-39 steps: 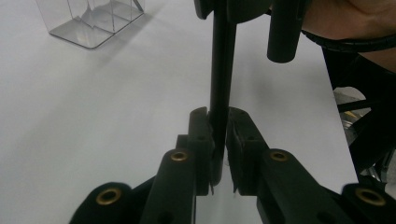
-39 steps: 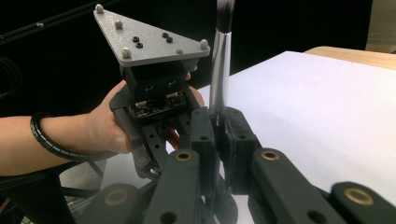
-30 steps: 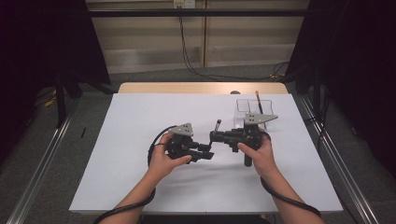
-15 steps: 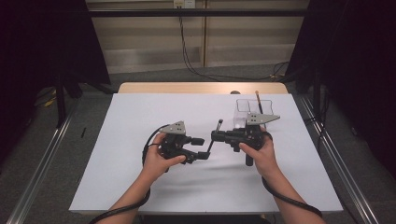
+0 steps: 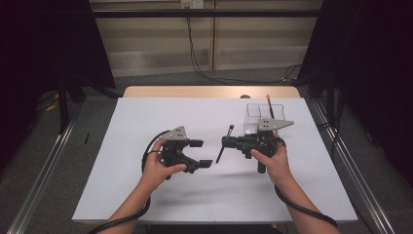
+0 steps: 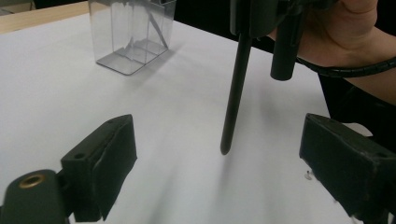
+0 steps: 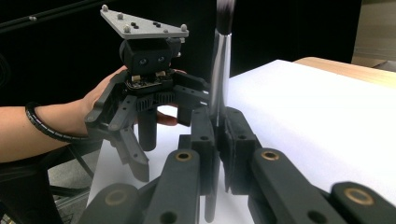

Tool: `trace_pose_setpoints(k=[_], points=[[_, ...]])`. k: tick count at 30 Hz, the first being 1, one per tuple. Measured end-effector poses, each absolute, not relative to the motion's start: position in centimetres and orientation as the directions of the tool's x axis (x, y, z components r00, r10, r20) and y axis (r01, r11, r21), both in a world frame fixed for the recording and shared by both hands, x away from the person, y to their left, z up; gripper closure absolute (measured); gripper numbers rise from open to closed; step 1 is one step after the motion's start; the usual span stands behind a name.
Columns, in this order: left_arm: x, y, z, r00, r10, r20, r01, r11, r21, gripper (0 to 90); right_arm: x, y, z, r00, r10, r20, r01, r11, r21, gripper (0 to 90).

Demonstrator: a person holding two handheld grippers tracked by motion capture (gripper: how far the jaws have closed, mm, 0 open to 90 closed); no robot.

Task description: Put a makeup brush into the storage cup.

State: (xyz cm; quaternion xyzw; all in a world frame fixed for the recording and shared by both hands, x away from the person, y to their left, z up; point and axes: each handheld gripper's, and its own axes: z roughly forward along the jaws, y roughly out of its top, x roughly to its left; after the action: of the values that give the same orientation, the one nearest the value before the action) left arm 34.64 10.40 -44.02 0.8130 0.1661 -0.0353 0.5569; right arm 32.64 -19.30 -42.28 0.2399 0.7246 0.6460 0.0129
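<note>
Black brush: a slim make-up brush with a dark handle, silver ferrule and dark bristles, clamped in the right tongs; it hangs tilted above the white surface, bristles up, handle tip down
Brush tip: in the left gripper view the handle points down and ends just above the surface, between and beyond the two black pads, touching neither
Right tongs: together on the brush; in the right gripper view the pads press the handle from both sides just below the ferrule
Left tongs: apart; they have just been opening, with nothing between the pads; they sit just left of the brush, aimed at it
Hands: left hand holds the left tongs near the middle of the surface; right hand holds the right tongs just to the right of it
Clear holder: a see-through plastic box with compartments stands on the surface behind the right hand, toward the far right; a second brush stands in it, leaning
Cables: a black coiled cable trails from each hand toward the near edge
</note>
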Motion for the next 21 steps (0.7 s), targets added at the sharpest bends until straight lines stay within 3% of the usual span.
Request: trace_pose_setpoints(k=[21], points=[[34.5,13.8,-44.1,0.941,0.258,-0.219,0.296,-0.312,0.903,0.6,32.8,-20.7,-42.1,-0.874,0.404,0.271,0.321,0.059,0.945,84.6]])
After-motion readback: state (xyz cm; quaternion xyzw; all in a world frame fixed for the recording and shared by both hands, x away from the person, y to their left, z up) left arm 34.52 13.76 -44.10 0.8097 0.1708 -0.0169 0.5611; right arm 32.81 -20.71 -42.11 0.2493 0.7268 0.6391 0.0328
